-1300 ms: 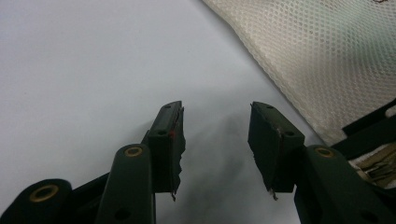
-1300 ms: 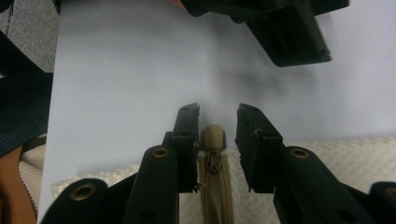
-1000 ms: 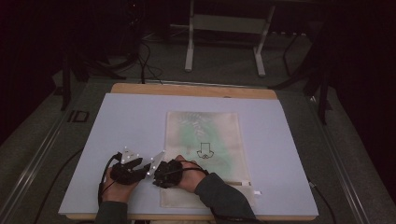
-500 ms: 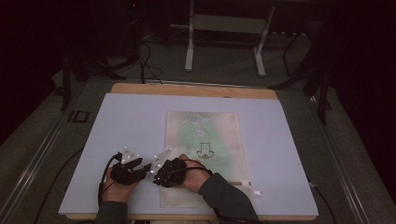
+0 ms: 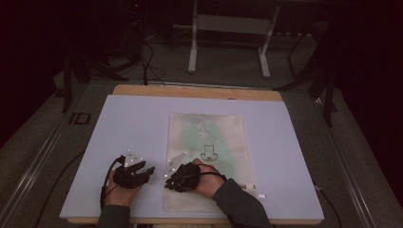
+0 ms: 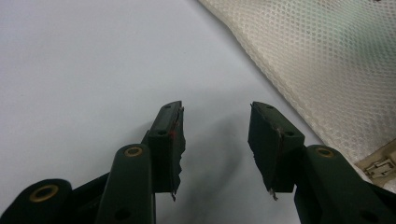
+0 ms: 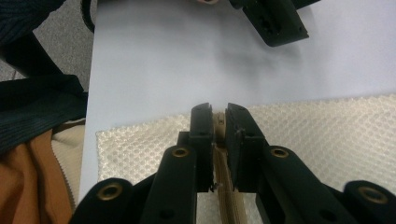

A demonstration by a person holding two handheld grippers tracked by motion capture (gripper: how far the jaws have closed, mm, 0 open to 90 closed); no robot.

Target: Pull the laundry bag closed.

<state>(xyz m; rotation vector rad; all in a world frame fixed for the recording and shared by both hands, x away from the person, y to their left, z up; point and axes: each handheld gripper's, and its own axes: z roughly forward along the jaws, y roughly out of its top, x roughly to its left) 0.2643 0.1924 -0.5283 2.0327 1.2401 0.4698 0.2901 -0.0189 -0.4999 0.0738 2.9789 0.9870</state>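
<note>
Table [image 5: 142, 123] with a pale lilac-grey top fills the middle of the high view, a strip of bare wood showing along its far edge. Around it the room is dim: grey carpeted floor [image 5: 38, 142], dark cables [image 5: 147, 66] trailing across it, and the 2 legs of a pale metal stand [image 5: 228, 42] beyond the far edge.

A cream mesh bag [image 5: 223, 137] lies flat on the table, right of centre, its near end close to the person's edge. Greenish contents show faintly through the mesh, and a small black outline mark sits near its middle. A tan zipper [image 7: 224, 186] runs along the near part of the bag.

The right hand-held gripper [image 5: 178, 178] rests on the bag's near left corner. In the right gripper view its 2 black jaws are clenched on the tan zipper piece, almost meeting, with the mesh spread beneath them.

The left hand-held gripper [image 5: 135, 172] sits on bare table just left of the bag, apart from it. In the left gripper view [image 6: 217, 140] its jaws stand released with a clear gap and nothing between them; the bag's edge runs just beside the right jaw. A dark sleeve [image 5: 237, 204] reaches in from the near edge.
</note>
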